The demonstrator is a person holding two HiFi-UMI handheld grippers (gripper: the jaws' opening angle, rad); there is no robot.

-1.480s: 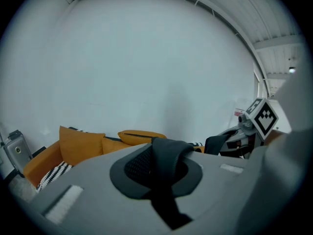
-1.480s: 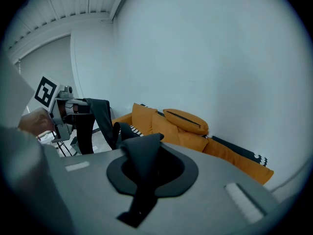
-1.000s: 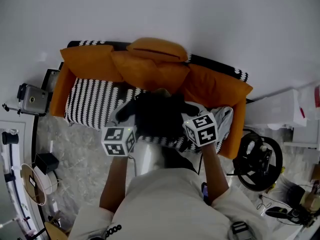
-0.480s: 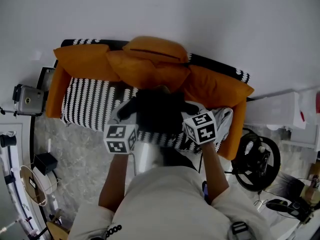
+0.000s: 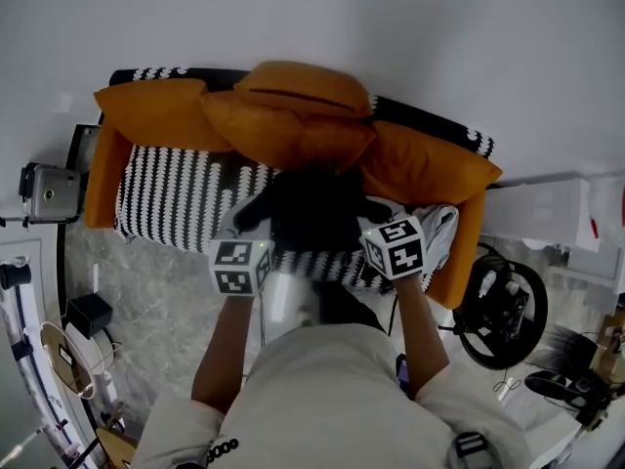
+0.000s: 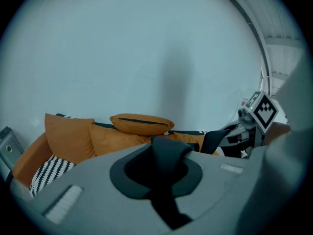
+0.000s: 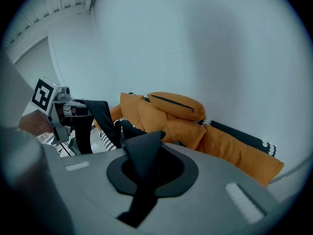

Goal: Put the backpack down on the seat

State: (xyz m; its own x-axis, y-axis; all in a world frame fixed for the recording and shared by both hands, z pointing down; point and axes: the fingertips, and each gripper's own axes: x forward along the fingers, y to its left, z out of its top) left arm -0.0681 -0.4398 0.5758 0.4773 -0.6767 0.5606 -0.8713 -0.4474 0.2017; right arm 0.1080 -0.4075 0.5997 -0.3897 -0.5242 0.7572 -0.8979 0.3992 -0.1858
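Fingers of the left gripper [image 6: 165,168] are being pressed together on a black strap [image 6: 168,148], and those of the right gripper [image 7: 145,173] on a second strap [image 7: 142,148]. Between both, at the head view's centre, the black backpack [image 5: 314,213] is being held over the striped seat [image 5: 171,198], below the orange cushions [image 5: 293,115]. Contact with the seat cannot be told.

Black backpack [image 5: 314,215] at frame centre, bulky and dark, straps drawn out to both sides, right over the black-and-white striped seat [image 5: 166,195] stretching leftward; contact unclear.
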